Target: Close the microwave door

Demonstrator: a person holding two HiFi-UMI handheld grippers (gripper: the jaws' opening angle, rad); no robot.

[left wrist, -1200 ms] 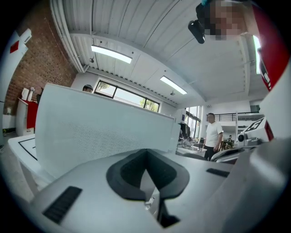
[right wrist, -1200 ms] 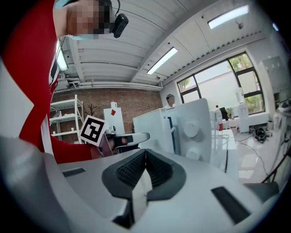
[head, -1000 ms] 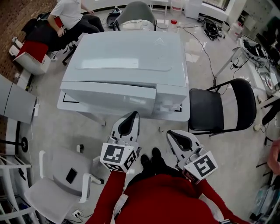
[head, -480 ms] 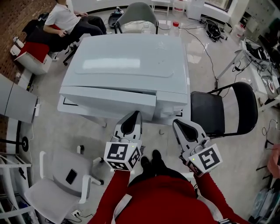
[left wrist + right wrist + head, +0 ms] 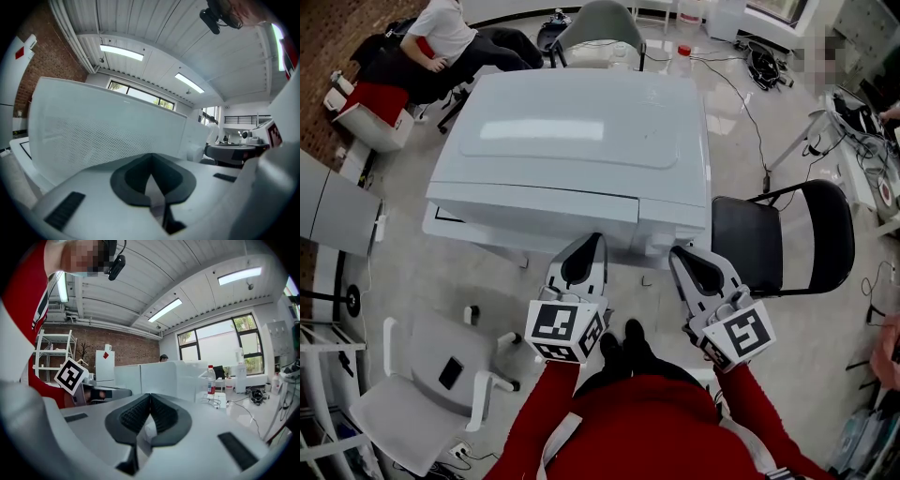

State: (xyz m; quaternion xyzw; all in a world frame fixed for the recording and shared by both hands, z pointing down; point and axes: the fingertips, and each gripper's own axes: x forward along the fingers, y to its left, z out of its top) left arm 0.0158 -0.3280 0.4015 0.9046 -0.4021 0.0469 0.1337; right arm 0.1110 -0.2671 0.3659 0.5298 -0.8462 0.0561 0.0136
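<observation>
The big white microwave [image 5: 572, 131] stands on a low table and I see it from above. Its door [image 5: 534, 211] lies about flush with the control panel [image 5: 670, 223]. My left gripper [image 5: 589, 246] hovers just in front of the door, shut and empty. In the left gripper view the meshed door [image 5: 93, 136] fills the space beyond that gripper [image 5: 151, 159]. My right gripper [image 5: 680, 255] sits below the control panel's corner, shut on nothing. From the right gripper view, that gripper [image 5: 150, 400] points past the microwave [image 5: 159, 378].
A black folding chair [image 5: 778, 239] stands right of the microwave, and a white office chair [image 5: 431, 384] is at lower left. A seated person [image 5: 441, 37] is at the back left. Cables [image 5: 741, 103] trail across the floor. A water bottle [image 5: 211, 379] stands beyond the microwave.
My right gripper has moved forward toward the microwave's front right corner. The left gripper has barely shifted. The door looks the same.
</observation>
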